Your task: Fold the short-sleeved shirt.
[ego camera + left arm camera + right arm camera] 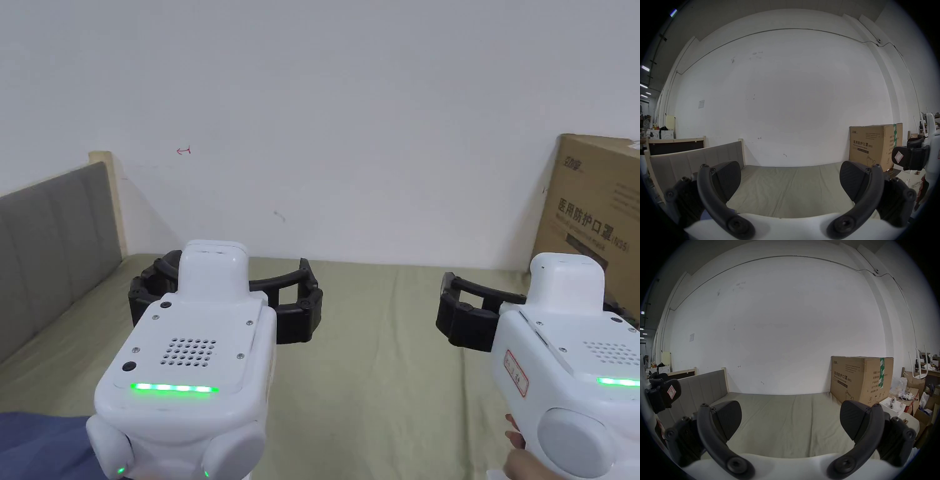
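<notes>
While both tools hang level above the bed (375,350), the left gripper (225,294) has its jaws spread wide with nothing between them, and the right gripper (537,312) is spread the same way, also holding nothing. A patch of blue cloth (44,447) lies below and behind the left gripper at the near edge of the bed; I cannot tell whether it is the shirt. Ahead of the right gripper and off to its right stands a cardboard box (862,379), taped shut, so its contents are hidden. It sits at the far corner of the olive sheet, against the white wall (350,125). A grey headboard (56,250) runs along the left gripper's outer side.
</notes>
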